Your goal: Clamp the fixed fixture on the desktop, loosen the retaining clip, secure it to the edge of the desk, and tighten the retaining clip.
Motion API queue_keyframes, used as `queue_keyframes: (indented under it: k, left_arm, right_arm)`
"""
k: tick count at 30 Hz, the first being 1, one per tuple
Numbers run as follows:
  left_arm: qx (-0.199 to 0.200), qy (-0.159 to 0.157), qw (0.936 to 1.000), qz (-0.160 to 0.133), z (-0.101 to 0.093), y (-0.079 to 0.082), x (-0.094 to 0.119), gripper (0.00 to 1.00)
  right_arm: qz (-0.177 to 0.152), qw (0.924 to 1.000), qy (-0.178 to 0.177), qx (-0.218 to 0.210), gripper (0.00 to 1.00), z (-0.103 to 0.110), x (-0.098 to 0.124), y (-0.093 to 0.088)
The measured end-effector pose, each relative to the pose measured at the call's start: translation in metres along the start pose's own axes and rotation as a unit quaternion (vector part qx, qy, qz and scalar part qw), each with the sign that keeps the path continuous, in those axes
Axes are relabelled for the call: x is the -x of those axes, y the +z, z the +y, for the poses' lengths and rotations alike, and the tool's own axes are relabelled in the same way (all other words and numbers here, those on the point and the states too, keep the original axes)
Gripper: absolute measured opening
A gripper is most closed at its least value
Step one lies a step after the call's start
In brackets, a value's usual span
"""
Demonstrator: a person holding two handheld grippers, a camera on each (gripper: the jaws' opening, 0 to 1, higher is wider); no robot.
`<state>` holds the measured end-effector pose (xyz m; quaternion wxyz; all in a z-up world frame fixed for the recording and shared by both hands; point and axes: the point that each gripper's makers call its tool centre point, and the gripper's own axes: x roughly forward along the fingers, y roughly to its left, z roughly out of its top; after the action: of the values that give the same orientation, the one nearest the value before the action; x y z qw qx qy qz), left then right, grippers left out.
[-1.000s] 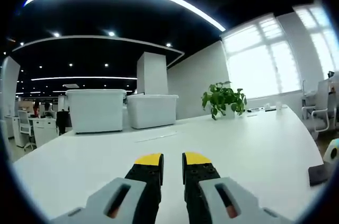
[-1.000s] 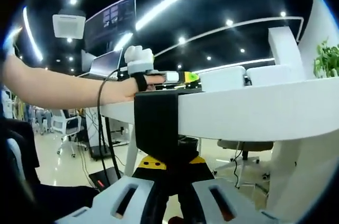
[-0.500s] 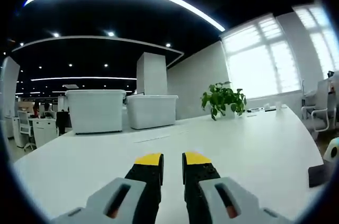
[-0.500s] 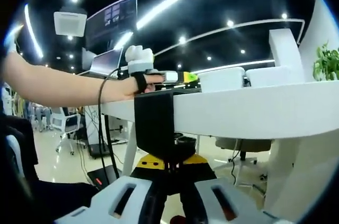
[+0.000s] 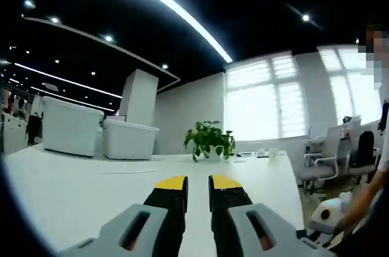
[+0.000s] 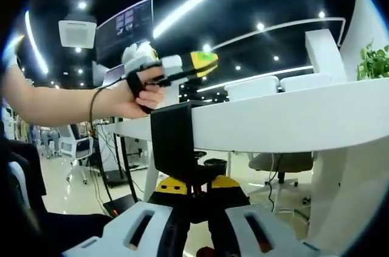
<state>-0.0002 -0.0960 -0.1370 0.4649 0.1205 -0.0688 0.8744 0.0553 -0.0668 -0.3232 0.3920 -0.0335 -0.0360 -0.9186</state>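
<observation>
Since the black fixture (image 6: 175,141) looks rigid, we keep our right gripper (image 6: 196,189) clenched on its bottom; our left gripper (image 5: 198,183) hovers nearly closed, empty.

no text, label or number can be read anywhere.

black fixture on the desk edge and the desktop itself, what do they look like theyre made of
The black fixture looks like matte plastic or coated metal: flat, dull faces with no glare, so which one stays open. The desktop looks like a smooth white laminate or painted board: even colour, rounded edge, soft sheen under the ceiling lights.
</observation>
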Motion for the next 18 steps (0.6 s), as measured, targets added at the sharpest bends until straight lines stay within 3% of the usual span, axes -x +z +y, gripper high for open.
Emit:
queue_keyframes:
  k: [3, 7, 18]
  left_arm:
    - [-0.020, -0.063, 0.9978, 0.014, -0.050, 0.007, 0.005, 0.15]
    - [-0.024, -0.093, 0.9953, 0.009, -0.081, 0.018, 0.007, 0.15]
    - [-0.019, -0.093, 0.9955, 0.007, -0.098, 0.003, 0.021, 0.15]
  right_arm:
    - [-0.002, 1.0000, 0.002, 0.004, 0.08, 0.001, -0.001, 0.000]
    - [-0.002, 1.0000, 0.002, 0.006, 0.08, 0.002, -0.003, 0.000]
    - [-0.003, 0.9999, -0.001, 0.013, 0.08, -0.001, 0.000, 0.002]
